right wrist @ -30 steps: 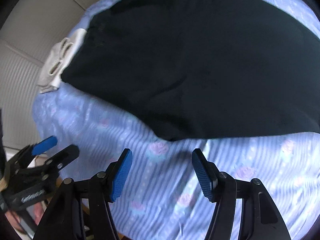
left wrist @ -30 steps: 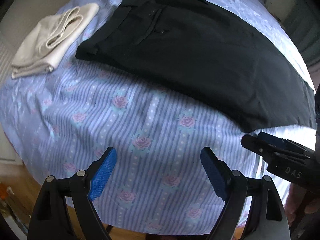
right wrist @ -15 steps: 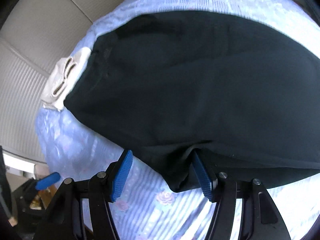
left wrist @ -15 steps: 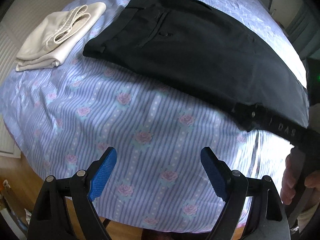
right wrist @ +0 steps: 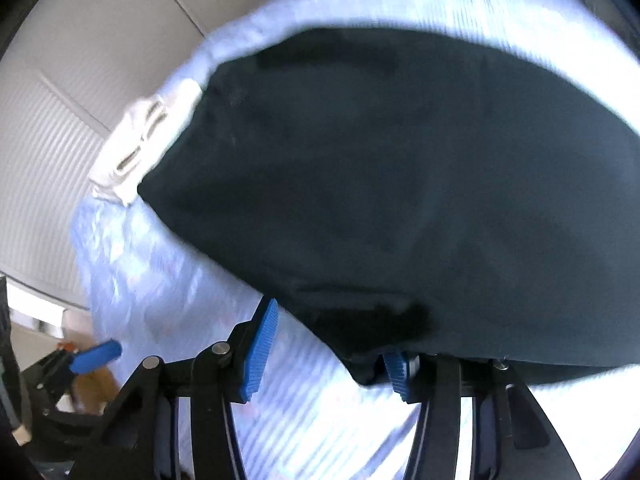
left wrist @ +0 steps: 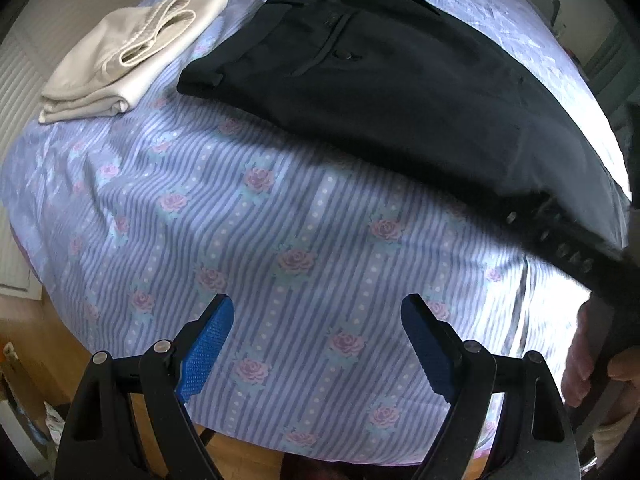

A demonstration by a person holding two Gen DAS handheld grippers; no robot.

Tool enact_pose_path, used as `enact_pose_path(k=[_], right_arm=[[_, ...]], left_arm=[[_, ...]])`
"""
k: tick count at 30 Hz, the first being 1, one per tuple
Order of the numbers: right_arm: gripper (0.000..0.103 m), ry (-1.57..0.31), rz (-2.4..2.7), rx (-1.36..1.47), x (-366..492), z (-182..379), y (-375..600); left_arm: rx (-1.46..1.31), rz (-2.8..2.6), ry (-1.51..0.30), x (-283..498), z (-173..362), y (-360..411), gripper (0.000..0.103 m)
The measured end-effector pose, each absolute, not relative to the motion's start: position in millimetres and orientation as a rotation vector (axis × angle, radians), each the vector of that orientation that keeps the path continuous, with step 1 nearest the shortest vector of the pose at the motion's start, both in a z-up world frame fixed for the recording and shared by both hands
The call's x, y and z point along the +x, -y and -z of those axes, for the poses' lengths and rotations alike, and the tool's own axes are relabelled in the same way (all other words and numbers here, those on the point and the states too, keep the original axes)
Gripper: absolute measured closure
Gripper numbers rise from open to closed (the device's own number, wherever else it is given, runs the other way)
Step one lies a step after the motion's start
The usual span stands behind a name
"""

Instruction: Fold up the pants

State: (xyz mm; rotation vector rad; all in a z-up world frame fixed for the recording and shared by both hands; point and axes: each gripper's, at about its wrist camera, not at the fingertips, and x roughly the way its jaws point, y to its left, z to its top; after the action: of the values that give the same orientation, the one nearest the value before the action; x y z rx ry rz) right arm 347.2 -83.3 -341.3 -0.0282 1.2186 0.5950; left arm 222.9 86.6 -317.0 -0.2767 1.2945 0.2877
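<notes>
Pants (left wrist: 400, 80) lie beside folded cream cloth (left wrist: 128, 48) on floral bedsheet (left wrist: 280, 220).

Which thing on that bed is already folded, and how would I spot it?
On the blue striped, rose-printed bedsheet, look past the long black pants to the far left corner. The folded cream garment lies there, the only pale, compact bundle.

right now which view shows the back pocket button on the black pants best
The left wrist view. There the black pants lie flat on the striped sheet, with the pocket button sharp beside the waistband. The right wrist view is blurred and shows only dark cloth draped over one pad of the right tongs; no button is discernible.
</notes>
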Motion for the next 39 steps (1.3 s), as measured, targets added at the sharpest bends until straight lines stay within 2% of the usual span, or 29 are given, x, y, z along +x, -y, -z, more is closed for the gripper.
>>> enact_pose_path(k=[3, 5, 10, 12, 16, 20, 22, 24, 26, 27, 29, 32, 37, 39], right_arm=[[0.060, -1.302, -0.592, 0.047, 345.0, 352.3, 88.5], [0.066, -1.285, -0.585, 0.021, 340.3, 347.2, 89.9], [0.069, -1.281, -0.598, 0.011, 339.7, 332.6, 89.1], [0.077, -1.251, -0.606, -0.016, 337.7, 322.4, 89.2], [0.077, -1.230, -0.630, -0.005, 332.7, 311.6, 92.9], [0.077, -1.337, -0.624, -0.109, 329.2, 346.2, 86.5], [0.074, -1.384, -0.609, -0.083, 330.9, 343.6, 90.7], [0.063, -1.436, -0.592, -0.023, 330.1, 329.7, 96.7], [0.057, -1.487, -0.609, 0.040, 323.6, 313.8, 99.1], [0.057, -1.504, -0.630, 0.063, 319.6, 301.7, 97.5], [0.056, -1.451, -0.622, 0.051, 319.4, 274.6, 90.7], [0.039, -1.361, -0.549, 0.064, 336.7, 251.9, 79.5], [0.038, -1.290, -0.436, 0.038, 402.1, 236.6, 47.2], [0.038, -1.269, -0.399, 0.033, 427.9, 236.8, 31.7]], left_arm=[[-0.281, -0.294, -1.292, 227.9, 316.4, -91.4, 0.017], [-0.275, -0.296, -1.290, 228.4, 314.4, -92.2, 0.017], [-0.264, -0.312, -1.293, 228.5, 311.6, -95.9, 0.017], [-0.266, -0.323, -1.295, 226.9, 311.1, -96.7, 0.017], [-0.259, -0.352, -1.302, 224.5, 310.4, -100.5, 0.017], [-0.240, -0.372, -1.328, 223.2, 308.3, -107.8, 0.017], [-0.223, -0.364, -1.328, 225.8, 302.2, -113.5, 0.017], [-0.202, -0.347, -1.318, 232.0, 293.2, -121.0, 0.017], [-0.177, -0.334, -1.299, 239.8, 282.2, -130.5, 0.017], [-0.164, -0.321, -1.278, 246.7, 274.1, -138.0, 0.017], [-0.144, -0.299, -1.238, 261.7, 261.9, -150.3, 0.017], [-0.144, -0.213, -1.174, 292.7, 248.8, -175.4, 0.017], [-0.147, -0.064, -1.109, 356.2, 250.1, -219.8, 0.017], [-0.143, -0.036, -1.116, 386.3, 256.6, -234.7, 0.020]])
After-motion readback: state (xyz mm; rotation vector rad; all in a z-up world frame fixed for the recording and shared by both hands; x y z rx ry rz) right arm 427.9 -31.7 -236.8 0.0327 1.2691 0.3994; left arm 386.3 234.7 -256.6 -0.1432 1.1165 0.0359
